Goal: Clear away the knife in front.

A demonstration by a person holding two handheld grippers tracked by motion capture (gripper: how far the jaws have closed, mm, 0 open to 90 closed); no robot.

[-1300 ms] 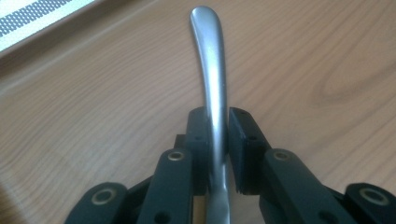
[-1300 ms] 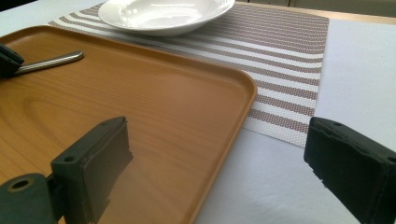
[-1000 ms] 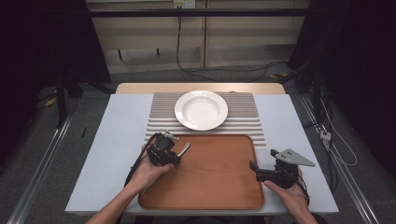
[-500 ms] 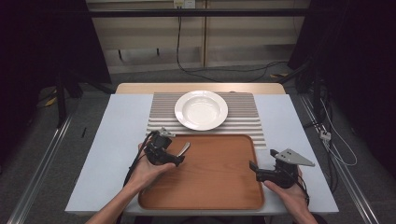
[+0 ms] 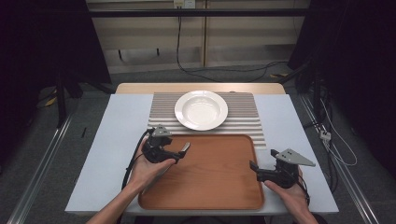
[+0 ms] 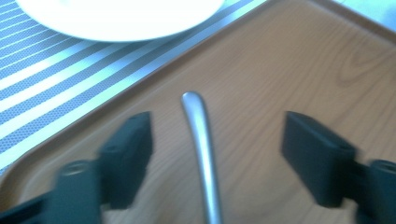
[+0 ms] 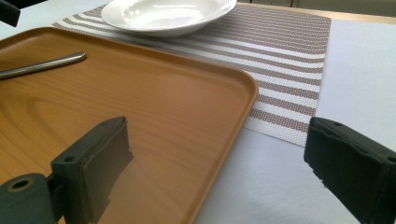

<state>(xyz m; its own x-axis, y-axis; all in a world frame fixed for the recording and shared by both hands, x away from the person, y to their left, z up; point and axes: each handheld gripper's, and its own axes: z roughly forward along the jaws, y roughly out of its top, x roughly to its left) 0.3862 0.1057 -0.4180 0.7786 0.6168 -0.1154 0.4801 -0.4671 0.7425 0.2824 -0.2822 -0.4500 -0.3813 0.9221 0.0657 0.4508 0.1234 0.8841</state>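
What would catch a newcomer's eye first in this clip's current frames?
Probably the large wooden tray at the table's near edge, with the white plate on the striped placemat just behind it. Next, the left gripper, jaws open over the tray's left part, straddling a metal utensil handle. The right gripper sits open at the tray's right rim.

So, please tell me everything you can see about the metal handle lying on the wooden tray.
The metal handle is slim, silver-grey, with a matte brushed look and a rounded tip. It lies flat on the brown wood-grain tray, near its far left corner, its tip toward the white plate. Its other end is hidden, so I cannot tell which utensil it is. The left gripper has its jaws open on either side of the handle, not touching it as seen in the left gripper view.
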